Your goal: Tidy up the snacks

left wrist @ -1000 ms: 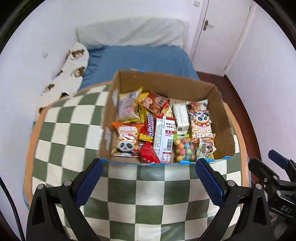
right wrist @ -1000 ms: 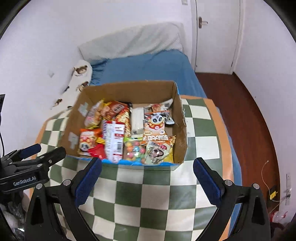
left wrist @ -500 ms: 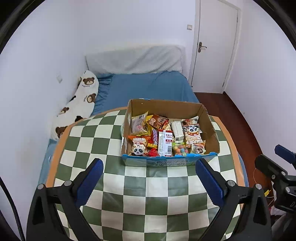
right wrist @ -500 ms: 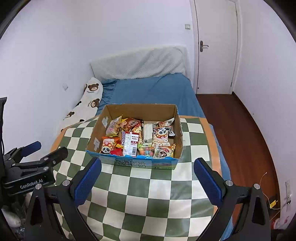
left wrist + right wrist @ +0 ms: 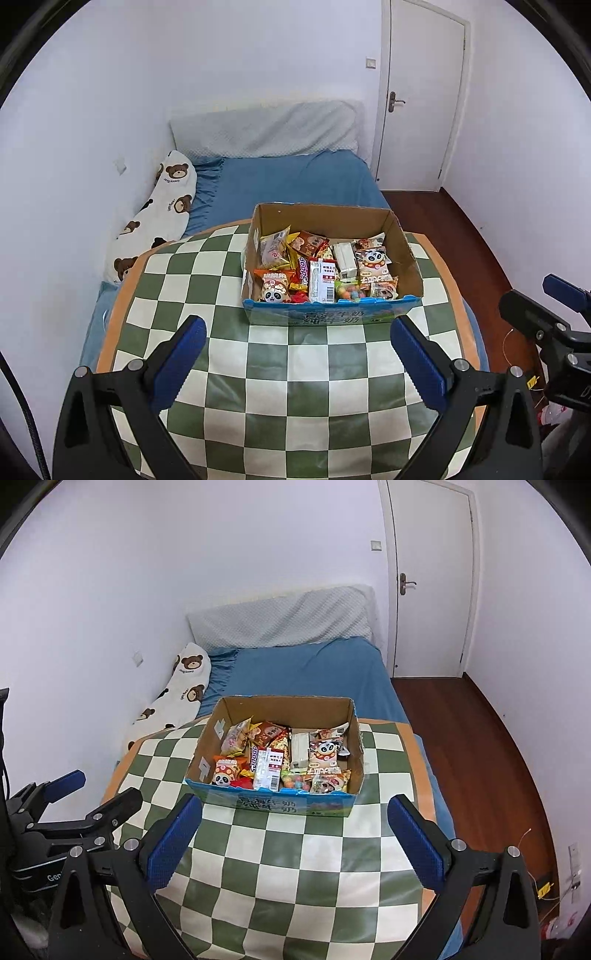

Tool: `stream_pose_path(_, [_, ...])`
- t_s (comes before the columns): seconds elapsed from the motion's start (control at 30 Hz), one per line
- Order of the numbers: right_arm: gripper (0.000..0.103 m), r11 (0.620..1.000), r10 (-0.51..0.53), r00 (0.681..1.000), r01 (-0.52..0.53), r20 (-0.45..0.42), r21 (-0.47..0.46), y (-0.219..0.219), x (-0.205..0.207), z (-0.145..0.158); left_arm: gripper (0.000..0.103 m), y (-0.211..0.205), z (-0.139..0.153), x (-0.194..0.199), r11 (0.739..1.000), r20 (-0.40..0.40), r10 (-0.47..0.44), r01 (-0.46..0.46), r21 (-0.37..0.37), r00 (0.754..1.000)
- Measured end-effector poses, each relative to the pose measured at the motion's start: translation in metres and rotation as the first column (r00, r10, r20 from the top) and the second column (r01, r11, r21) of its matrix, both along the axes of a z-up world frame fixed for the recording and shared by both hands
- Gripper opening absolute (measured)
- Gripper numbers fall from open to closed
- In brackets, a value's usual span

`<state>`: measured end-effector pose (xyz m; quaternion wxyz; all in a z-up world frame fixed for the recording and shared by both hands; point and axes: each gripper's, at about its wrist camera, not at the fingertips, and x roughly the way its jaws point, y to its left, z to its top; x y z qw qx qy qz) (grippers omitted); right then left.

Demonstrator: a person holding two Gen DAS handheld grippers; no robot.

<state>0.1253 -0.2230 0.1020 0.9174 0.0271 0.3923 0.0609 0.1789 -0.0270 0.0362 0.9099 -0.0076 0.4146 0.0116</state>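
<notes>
An open cardboard box (image 5: 406,254) with a blue front stands on the far part of the green-and-white checked table (image 5: 295,384). It is full of snack packets, among them a panda packet (image 5: 275,290) and a white barcode packet (image 5: 325,284). The box also shows in the right wrist view (image 5: 354,738). My left gripper (image 5: 298,360) is open and empty, well back from the box above the table's near part. My right gripper (image 5: 293,836) is open and empty too, at a similar distance. Each gripper shows at the edge of the other's view.
A bed with a blue sheet (image 5: 295,181) lies beyond the table, with a bear-print pillow (image 5: 162,214) against the left wall. A white door (image 5: 421,92) is at the back right. Wooden floor (image 5: 487,746) runs along the table's right side.
Both grippers have pulled back and up from the box, which looks smaller and farther now. Both stay open and empty. The box and snacks have not moved.
</notes>
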Motion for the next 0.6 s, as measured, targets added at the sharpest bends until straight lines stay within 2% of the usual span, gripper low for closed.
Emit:
stream_pose_path(0.2, [0.103, 1.0, -0.014, 1.0, 0.014, 0.001, -0.005, -0.002, 0.008, -0.007, 0.103, 0.002, -0.005, 0.013, 1.0, 0.001, 0.016, -0.016, -0.002, 1.0])
stream_pose_path(0.6, [0.103, 0.996, -0.081, 0.996, 0.08, -0.038, -0.027, -0.013, 0.061, -0.056, 0.103, 0.001, -0.055, 0.065, 1.0, -0.063, 0.027, -0.027, 0.004, 0.998])
